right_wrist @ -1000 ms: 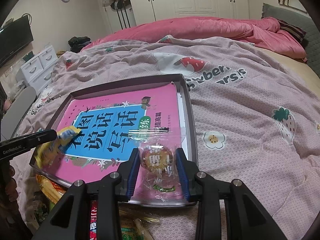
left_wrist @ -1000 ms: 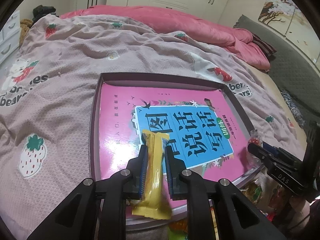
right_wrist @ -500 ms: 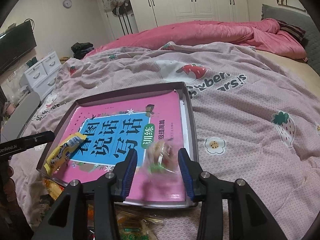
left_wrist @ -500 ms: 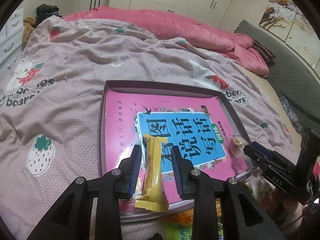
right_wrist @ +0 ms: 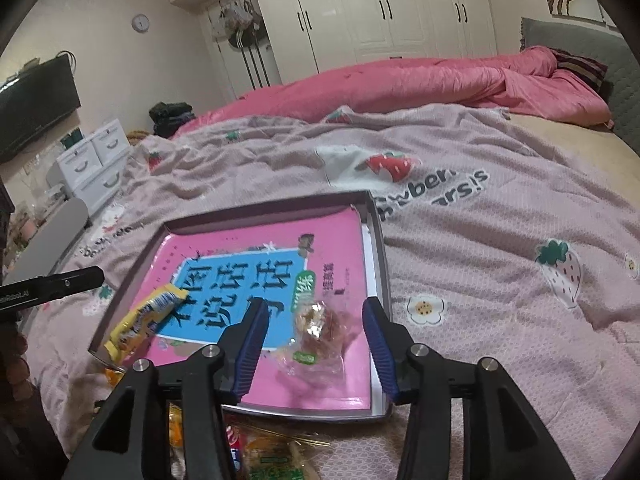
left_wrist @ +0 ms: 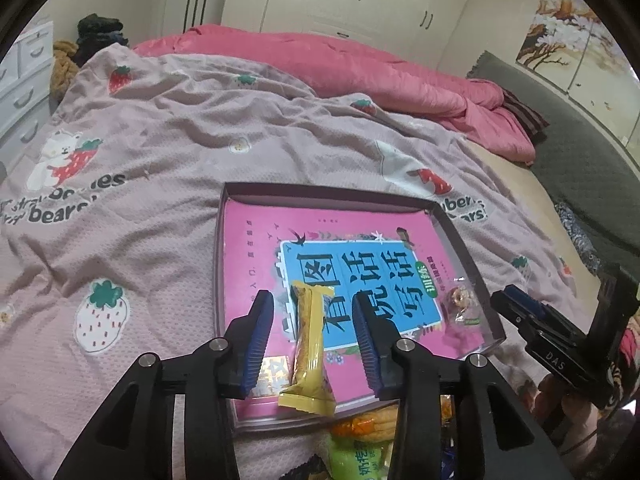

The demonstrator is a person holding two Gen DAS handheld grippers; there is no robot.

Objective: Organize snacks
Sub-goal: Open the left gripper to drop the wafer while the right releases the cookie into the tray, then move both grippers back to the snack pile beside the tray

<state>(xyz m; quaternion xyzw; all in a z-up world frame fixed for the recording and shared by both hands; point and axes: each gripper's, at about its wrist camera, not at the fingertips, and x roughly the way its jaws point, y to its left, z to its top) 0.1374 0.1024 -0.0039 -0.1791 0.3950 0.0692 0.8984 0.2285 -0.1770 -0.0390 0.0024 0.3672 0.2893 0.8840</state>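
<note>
Over on the left, the left gripper (left_wrist: 314,322) hangs above the near edge of the shallow dark-rimmed cardboard tray (left_wrist: 332,193), its blue-padded jaws just now spreading, and the long yellow foil-wrapped snack bar (left_wrist: 309,350) lies between them on its own, neither pad touching it. The bar rests lengthwise on the glossy pink book with a blue title panel (left_wrist: 360,280) that fills the tray floor, its near end poking over the tray's front rim. Moving right, the right gripper (right_wrist: 314,334) hovers over the tray's right front corner, jaws likewise parting, and the clear plastic packet with a round brown biscuit inside (right_wrist: 320,334) sits loose on the pink cover between the pads, free of both. From this side the yellow bar (right_wrist: 144,318) shows at the tray's left front corner. The whole tray sits on the pale pink quilt printed with strawberries and bears (right_wrist: 500,240), and a heap of other wrapped snacks (right_wrist: 272,456) lies just below the tray's near edge.
</note>
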